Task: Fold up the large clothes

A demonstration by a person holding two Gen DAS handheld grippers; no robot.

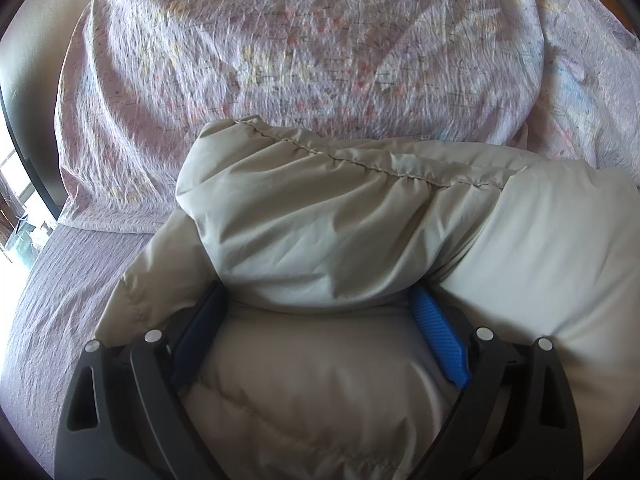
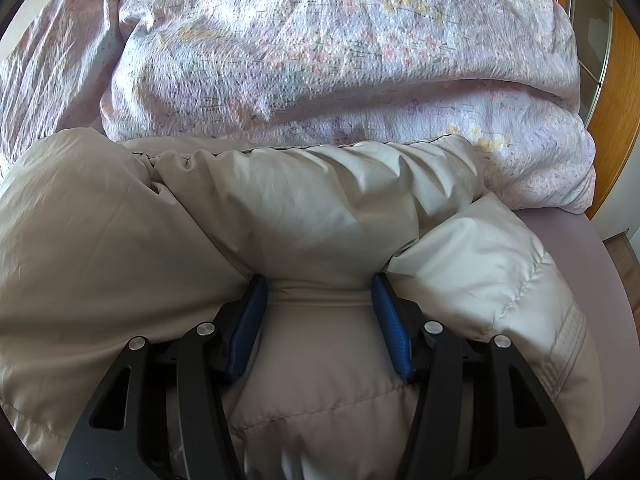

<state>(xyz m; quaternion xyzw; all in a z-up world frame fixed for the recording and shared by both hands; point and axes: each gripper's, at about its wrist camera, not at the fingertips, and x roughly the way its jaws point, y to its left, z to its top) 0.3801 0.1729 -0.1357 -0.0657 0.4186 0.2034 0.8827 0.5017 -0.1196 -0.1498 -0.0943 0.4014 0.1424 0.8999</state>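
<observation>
A puffy beige padded jacket [image 1: 340, 216] lies bunched on a bed and fills the lower half of both views. My left gripper [image 1: 320, 300] has its blue pads [image 1: 438, 336] spread wide, with a thick roll of the jacket between them. My right gripper [image 2: 318, 284] also has its blue pads [image 2: 390, 328] apart around a fold of the same jacket [image 2: 280, 208]. The fingertips of both are buried under the fabric, so I cannot see whether the pads press on it.
A floral pink quilt [image 1: 304, 48] is heaped behind the jacket, also in the right wrist view [image 2: 320, 48]. A lilac bed sheet [image 1: 60, 300] lies to the left. A wooden frame [image 2: 612, 120] stands at the far right.
</observation>
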